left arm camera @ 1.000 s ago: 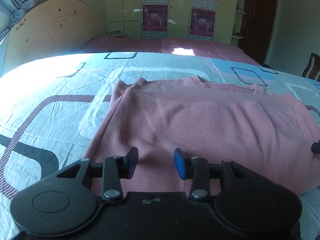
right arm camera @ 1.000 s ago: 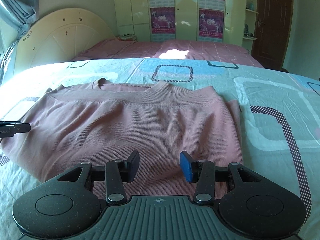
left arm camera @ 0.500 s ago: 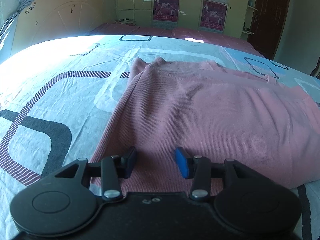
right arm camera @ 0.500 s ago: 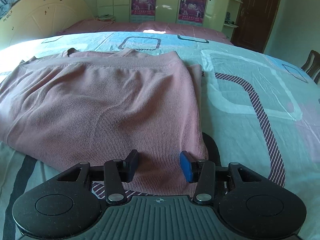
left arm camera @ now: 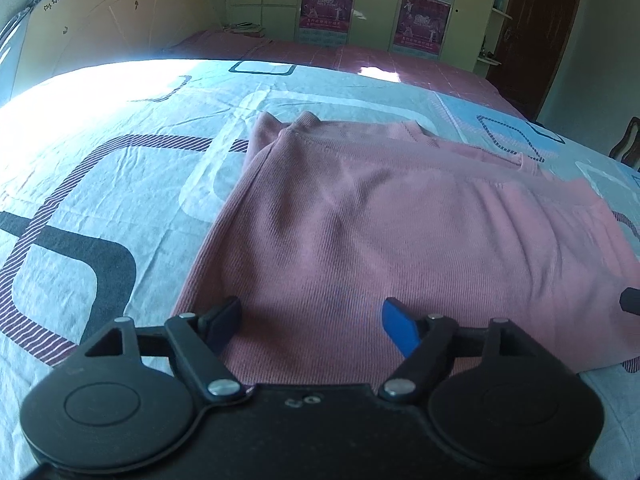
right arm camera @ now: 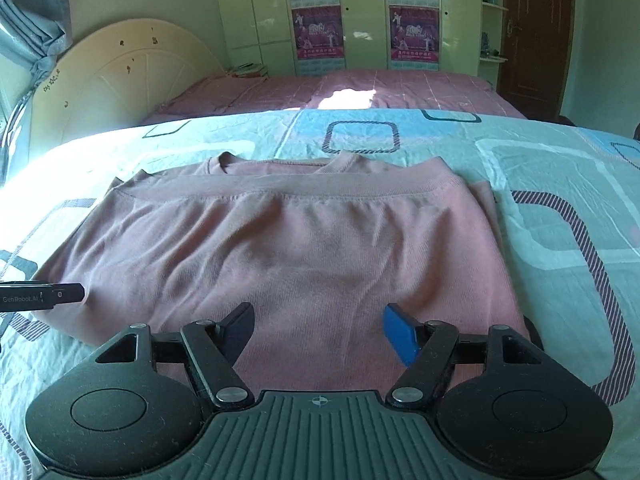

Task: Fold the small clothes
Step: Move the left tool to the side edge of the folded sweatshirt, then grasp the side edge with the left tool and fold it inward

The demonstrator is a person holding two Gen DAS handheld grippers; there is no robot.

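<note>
Pink top [left arm camera: 380, 232] lies folded flat on the bed [left arm camera: 120, 168], hem band laid up near the neckline so the halves stack; your left claw [left arm camera: 312, 320] and right claw [right arm camera: 318, 330] tilt down over its near fold, jaws opening, nothing pinched (cloth only beneath them).

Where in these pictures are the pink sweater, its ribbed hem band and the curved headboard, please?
pink sweater [left arm camera: 400, 240], left wrist view, middle of the folded top layer.
ribbed hem band [right arm camera: 320, 186], right wrist view, centre of the band.
curved headboard [right arm camera: 132, 76], right wrist view, middle of its panel.
</note>
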